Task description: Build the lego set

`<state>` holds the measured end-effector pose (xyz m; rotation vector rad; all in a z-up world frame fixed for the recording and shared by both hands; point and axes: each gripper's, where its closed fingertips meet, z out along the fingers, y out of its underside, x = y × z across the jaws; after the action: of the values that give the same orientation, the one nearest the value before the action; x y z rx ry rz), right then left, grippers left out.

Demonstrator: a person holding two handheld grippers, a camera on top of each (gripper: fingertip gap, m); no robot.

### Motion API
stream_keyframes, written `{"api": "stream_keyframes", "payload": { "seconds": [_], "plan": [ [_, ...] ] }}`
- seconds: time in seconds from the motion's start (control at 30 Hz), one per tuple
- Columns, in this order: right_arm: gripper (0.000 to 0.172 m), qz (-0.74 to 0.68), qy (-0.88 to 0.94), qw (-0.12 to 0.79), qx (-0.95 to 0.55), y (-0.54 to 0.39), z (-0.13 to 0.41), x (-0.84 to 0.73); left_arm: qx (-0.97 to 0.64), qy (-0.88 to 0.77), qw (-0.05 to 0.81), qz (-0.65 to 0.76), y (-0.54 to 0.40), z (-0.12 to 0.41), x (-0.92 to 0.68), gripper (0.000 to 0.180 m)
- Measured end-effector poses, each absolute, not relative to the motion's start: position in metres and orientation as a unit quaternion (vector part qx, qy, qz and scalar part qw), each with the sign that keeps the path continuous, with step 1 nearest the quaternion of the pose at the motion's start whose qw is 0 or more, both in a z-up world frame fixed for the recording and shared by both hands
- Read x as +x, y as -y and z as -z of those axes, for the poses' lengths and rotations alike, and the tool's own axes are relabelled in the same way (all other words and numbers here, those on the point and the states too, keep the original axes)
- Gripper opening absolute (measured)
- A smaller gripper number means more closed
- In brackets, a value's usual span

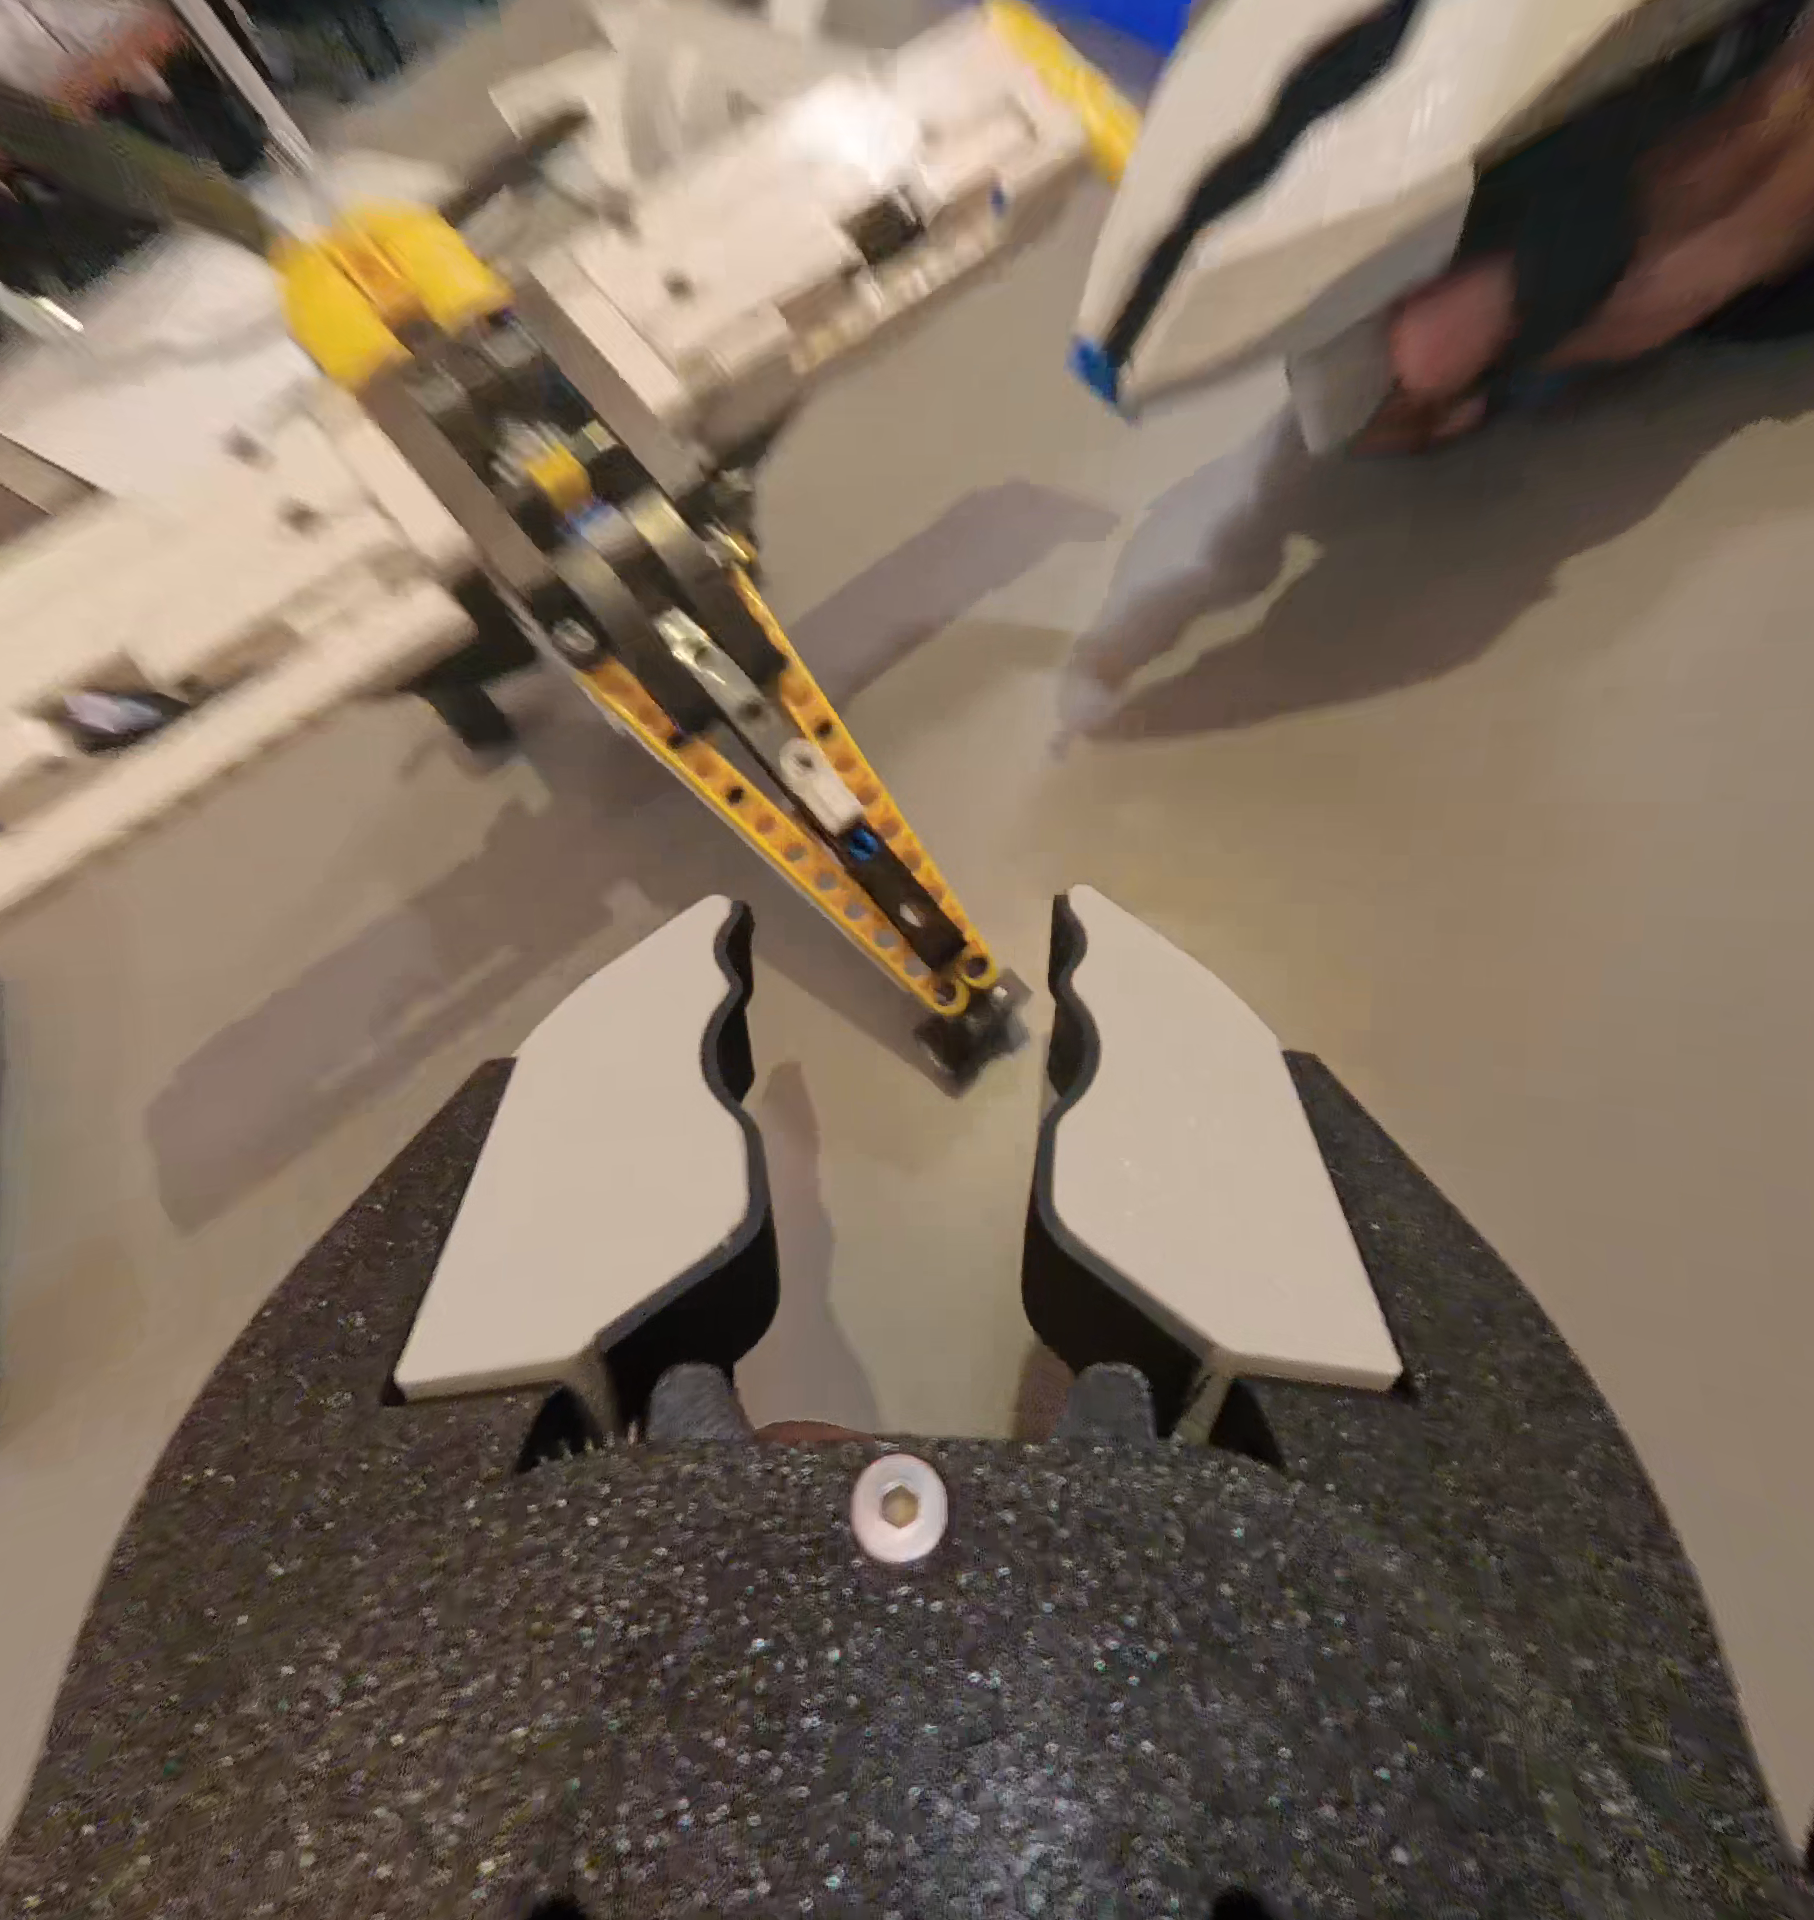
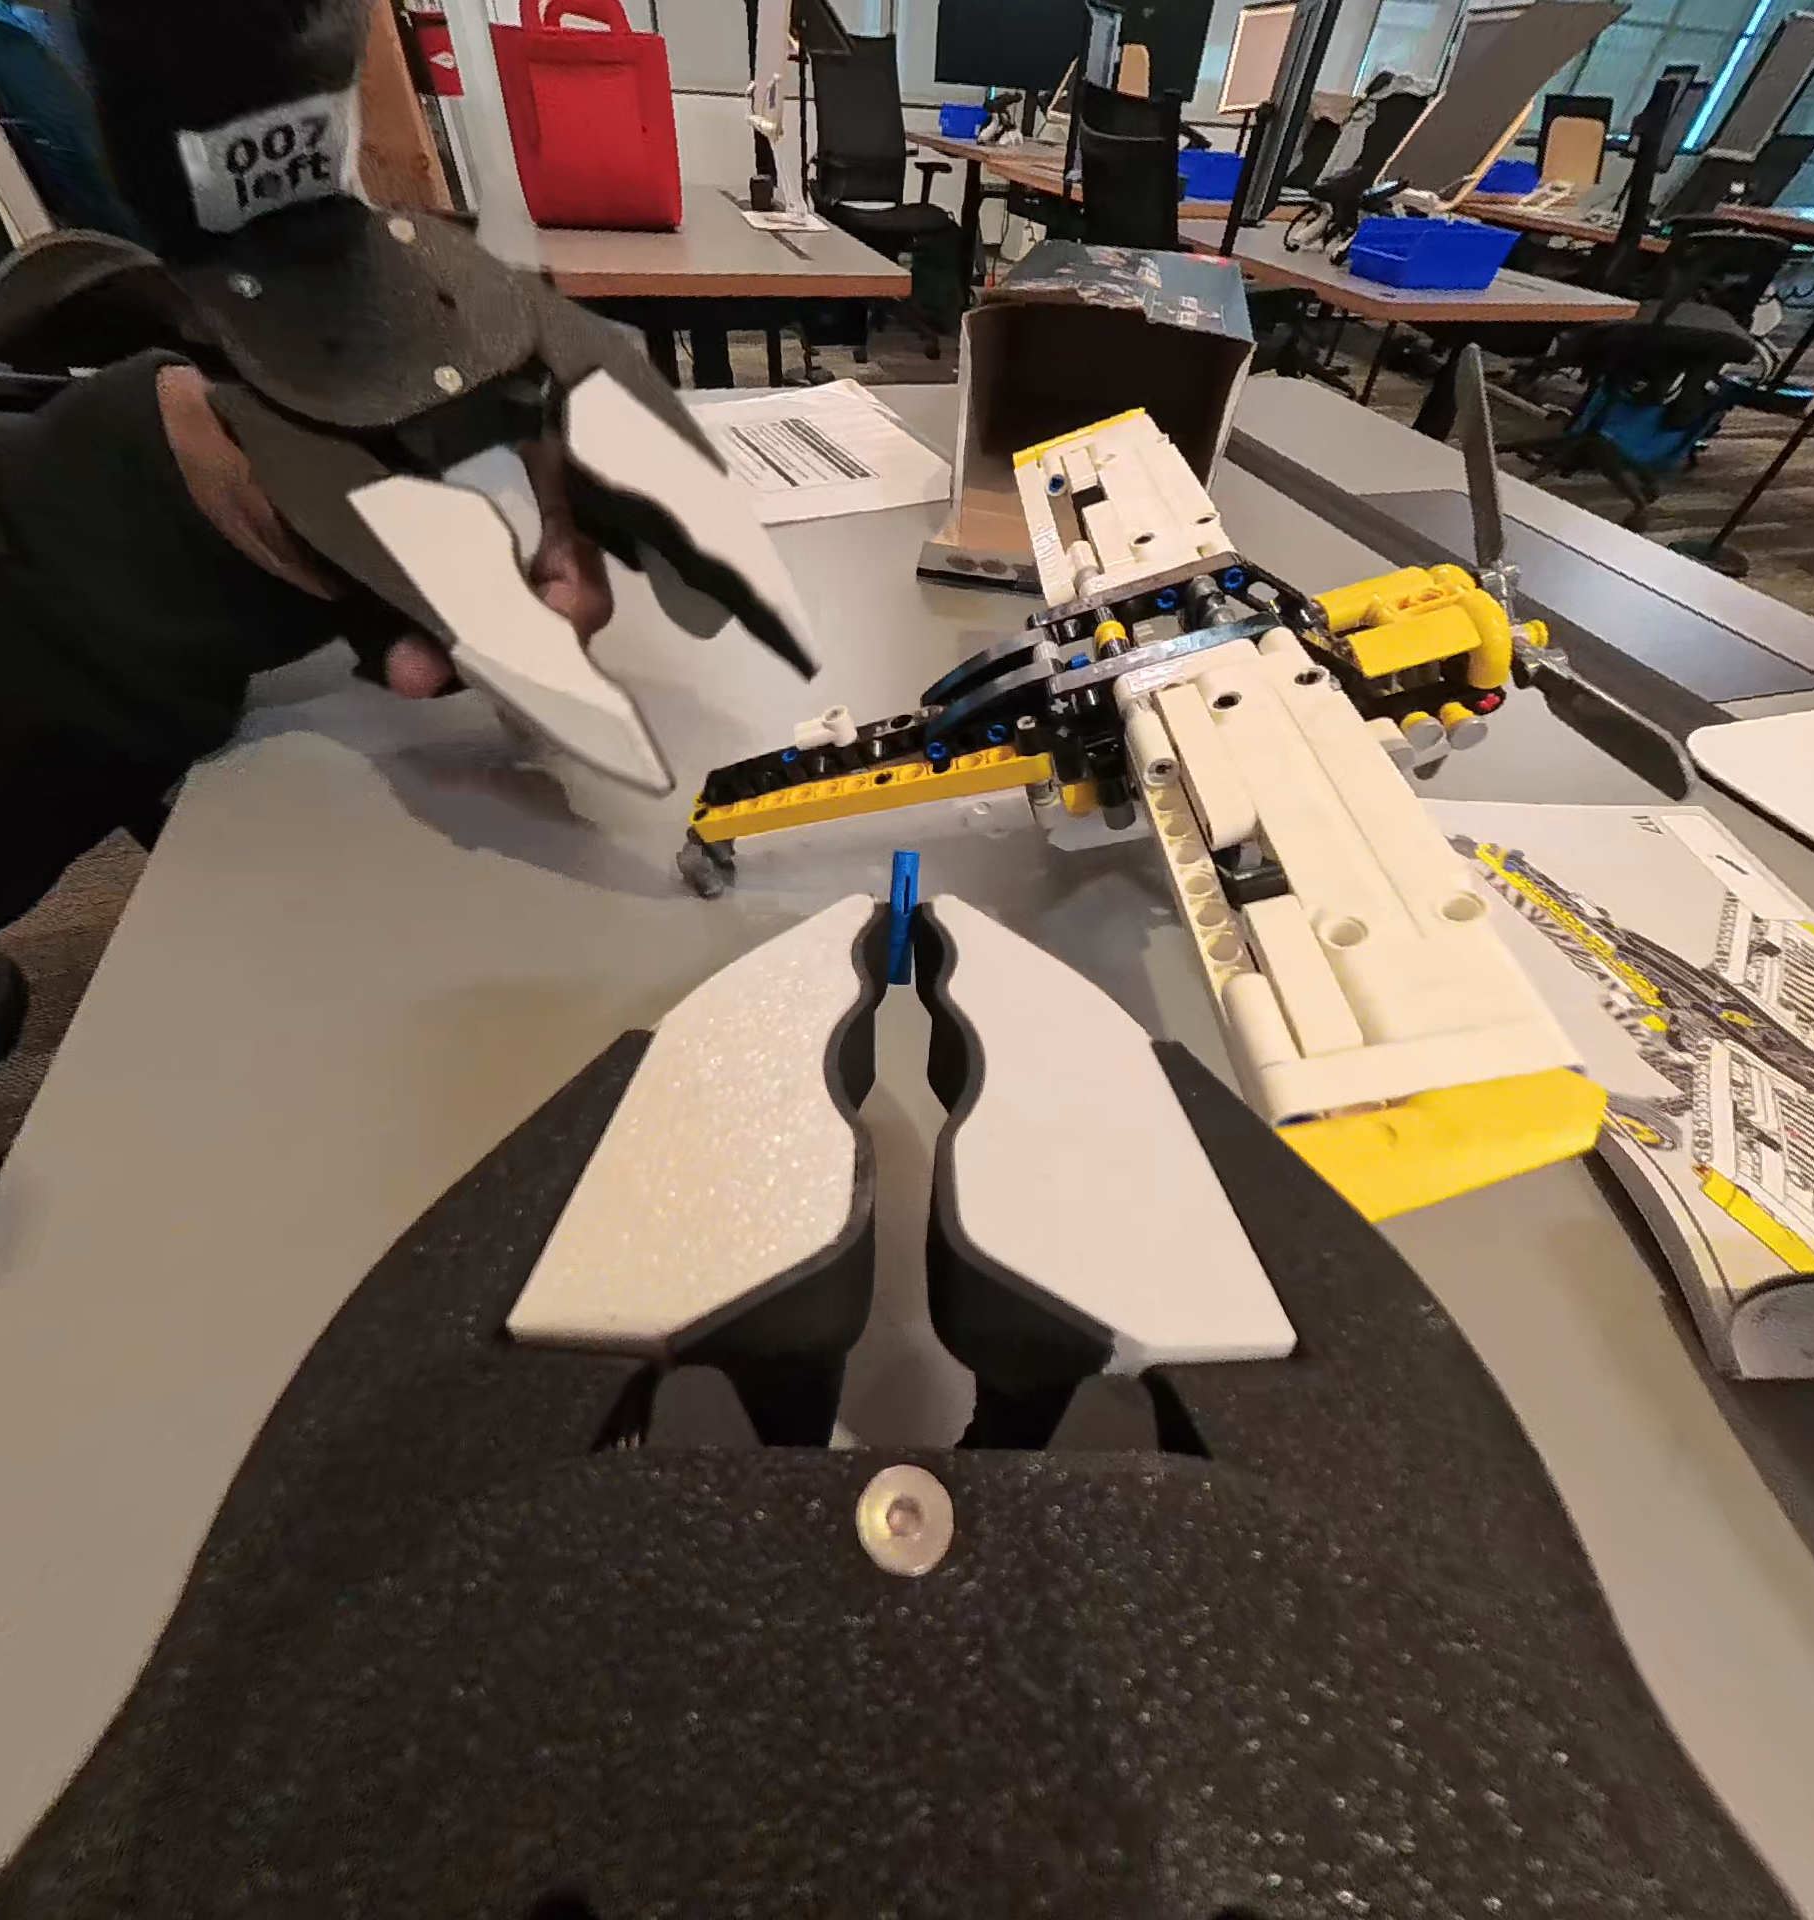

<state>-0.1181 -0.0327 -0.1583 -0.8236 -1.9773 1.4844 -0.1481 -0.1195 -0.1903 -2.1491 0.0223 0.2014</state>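
My right gripper is clamped on a small blue peg, both fingertips pressing its sides; the peg stands upright and sticks out above the tips. It is a slim, bright blue plastic pin with a slit down its upper end.

I take the brick-built plane on the grey table as my landmark. The peg hangs just short of the plane's yellow and black tail boom, apart from it, near the boom's dark end piece. The plane has white wings with yellow tips, a yellow nose and a grey propeller.

My left gripper has its jaws spread wide with nothing between them; it hovers just off the boom's tail end, not touching it.

Beyond the plane stands an open cardboard box with a printed sheet beside it. An open instruction booklet lies under the near wing tip.
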Motion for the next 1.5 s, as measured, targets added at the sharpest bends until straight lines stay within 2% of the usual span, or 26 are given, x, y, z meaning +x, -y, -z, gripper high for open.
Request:
{"api": "stream_keyframes", "payload": {
  "seconds": [0.07,0.1,0.17,0.27,0.33,0.43,0.5,0.57,0.6,0.7,0.77,0.87,0.97,1.0,1.03,1.1,1.2,1.3,1.5],
  "plan": [
    [0.004,-0.547,0.731,0.265,-0.310,0.029,0.159,-0.118,-0.896,-0.018,0.439,-0.056,0.115,0.211,-0.132,0.061],
    [0.004,-0.548,0.729,0.264,-0.314,0.027,0.159,-0.119,-0.901,-0.019,0.430,-0.059,0.109,0.216,-0.127,0.074],
    [0.004,-0.551,0.723,0.262,-0.323,0.022,0.158,-0.120,-0.904,-0.031,0.423,-0.057,0.096,0.219,-0.113,0.082],
    [0.004,-0.560,0.714,0.261,-0.330,0.016,0.156,-0.121,-0.885,-0.046,0.463,-0.025,0.075,0.207,-0.092,0.074],
    [0.004,-0.563,0.711,0.261,-0.330,0.013,0.155,-0.120,-0.846,-0.015,0.532,-0.034,0.068,0.180,-0.101,0.071],
    [0.004,-0.565,0.708,0.261,-0.334,0.010,0.154,-0.119,-0.687,0.063,0.723,-0.045,0.081,0.096,-0.128,0.056],
    [0.004,-0.566,0.708,0.260,-0.334,0.011,0.154,-0.119,-0.545,0.085,0.833,-0.052,0.111,0.038,-0.144,0.033],
    [0.004,-0.564,0.710,0.258,-0.333,0.012,0.155,-0.119,-0.447,0.063,0.888,-0.090,0.136,0.005,-0.157,0.012],
    [0.004,-0.564,0.711,0.257,-0.332,0.013,0.155,-0.119,-0.428,0.057,0.893,-0.126,0.141,-0.004,-0.166,0.007],
    [0.004,-0.565,0.712,0.258,-0.328,0.014,0.154,-0.118,-0.413,0.057,0.878,-0.234,0.139,-0.017,-0.196,0.007],
    [0.004,-0.566,0.711,0.257,-0.328,0.014,0.154,-0.118,-0.396,0.073,0.861,-0.310,0.138,-0.027,-0.213,0.016],
    [0.004,-0.571,0.708,0.251,-0.332,0.013,0.154,-0.118,-0.372,0.089,0.868,-0.317,0.134,-0.044,-0.221,0.018],
    [0.004,-0.574,0.707,0.247,-0.332,0.014,0.153,-0.118,-0.398,0.148,0.870,-0.251,0.124,-0.053,-0.246,0.045],
    [0.004,-0.577,0.705,0.245,-0.331,0.014,0.153,-0.118,-0.397,0.145,0.869,-0.257,0.121,-0.057,-0.250,0.063],
    [0.004,-0.580,0.704,0.242,-0.330,0.015,0.152,-0.117,-0.419,0.132,0.858,-0.267,0.113,-0.056,-0.254,0.072],
    [0.004,-0.586,0.702,0.239,-0.328,0.016,0.151,-0.117,-0.504,0.081,0.815,-0.275,0.084,-0.045,-0.258,0.065],
    [0.004,-0.599,0.694,0.231,-0.326,0.018,0.148,-0.118,-0.588,-0.049,0.777,-0.220,0.049,-0.022,-0.235,0.025],
    [0.004,-0.625,0.672,0.217,-0.332,0.023,0.139,-0.122,-0.642,-0.139,0.750,-0.074,0.031,0.004,-0.191,0.022],
    [0.004,-0.698,0.588,0.178,-0.368,0.025,0.104,-0.138,-0.637,-0.128,0.754,-0.097,0.031,0.048,-0.163,0.013]
  ]
}}
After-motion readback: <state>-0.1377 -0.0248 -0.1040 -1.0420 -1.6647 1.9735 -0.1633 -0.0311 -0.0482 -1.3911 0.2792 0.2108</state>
